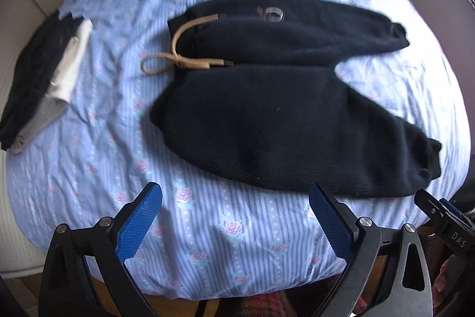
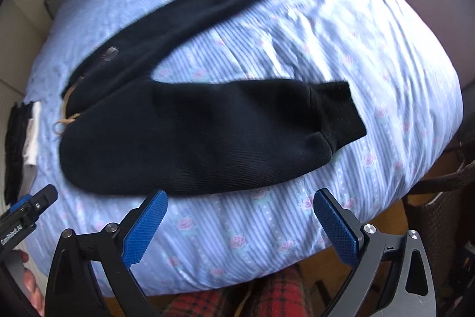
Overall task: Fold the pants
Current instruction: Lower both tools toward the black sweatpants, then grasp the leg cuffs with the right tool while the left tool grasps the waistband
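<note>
Dark pants (image 1: 282,97) lie flat on the bed (image 1: 207,242), legs spread in a V, waist to the left with a tan drawstring (image 1: 178,55) trailing onto the sheet. The left tool (image 1: 234,216) hangs over the near edge of the bed, fingers apart and holding nothing. The right tool (image 2: 240,216) does likewise, just short of the nearer leg. Folded clothes (image 1: 44,79) sit far left.

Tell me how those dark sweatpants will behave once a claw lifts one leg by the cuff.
The sweatpants will probably droop and trail, since the thick knit lies limp on the bedsheet. The ribbed cuff looks bunchy, likely an easy pinch. The tan drawstring lies loose, so it may dangle.
</note>
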The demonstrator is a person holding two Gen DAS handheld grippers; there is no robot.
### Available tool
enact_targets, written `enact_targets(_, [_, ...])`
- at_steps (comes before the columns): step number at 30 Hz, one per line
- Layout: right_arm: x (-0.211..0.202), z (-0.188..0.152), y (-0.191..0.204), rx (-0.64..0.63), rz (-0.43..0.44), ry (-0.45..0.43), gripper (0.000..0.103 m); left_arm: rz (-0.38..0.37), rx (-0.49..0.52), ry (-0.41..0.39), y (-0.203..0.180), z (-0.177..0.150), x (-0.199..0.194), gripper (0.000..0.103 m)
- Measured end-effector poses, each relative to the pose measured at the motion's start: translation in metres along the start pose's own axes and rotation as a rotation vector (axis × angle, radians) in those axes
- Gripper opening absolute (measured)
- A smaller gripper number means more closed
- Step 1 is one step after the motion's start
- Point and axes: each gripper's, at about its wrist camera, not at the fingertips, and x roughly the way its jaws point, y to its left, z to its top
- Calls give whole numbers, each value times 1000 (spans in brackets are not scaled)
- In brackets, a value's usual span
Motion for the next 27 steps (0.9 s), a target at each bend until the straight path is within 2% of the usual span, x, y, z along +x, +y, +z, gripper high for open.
enact_targets(3, [33,6,-11,44,-2,79,90,0,-27,78,1,9,35,95])
enact_targets(6, [58,9,-25,94,1,137,88,-23,-116,135,11,17,62,94])
enact_targets(11, [86,12,-47,197,45,201,87,-139,-314,236,34,27,109,94])
enact_targets(14, [97,18,-54,257,86,229,79,-159,-387,260,39,31,124,93])
enact_targets(16, [94,25,-52,253,110,229,58,-175,-392,256,37,36,120,76])
enact_targets(17, [91,29,-49,238,121,231,53,-183,-388,257,35,39,117,62])
enact_targets(18, [86,34,-47,221,127,227,39,-186,-387,248,35,41,112,46])
enact_targets(19, [79,38,-45,194,119,219,27,-182,-389,240,36,43,106,38])
enact_targets(20, [69,44,-43,168,119,206,23,-179,-396,230,39,47,98,26])
enact_targets(22, [49,52,-42,138,146,184,19,-200,-401,209,42,52,83,23])
enact_targets(25, [3,63,-38,103,207,131,18,-175,-326,136,39,56,47,22])
enact_targets(27, [-30,67,-36,83,246,101,17,-176,-314,100,39,55,26,21])
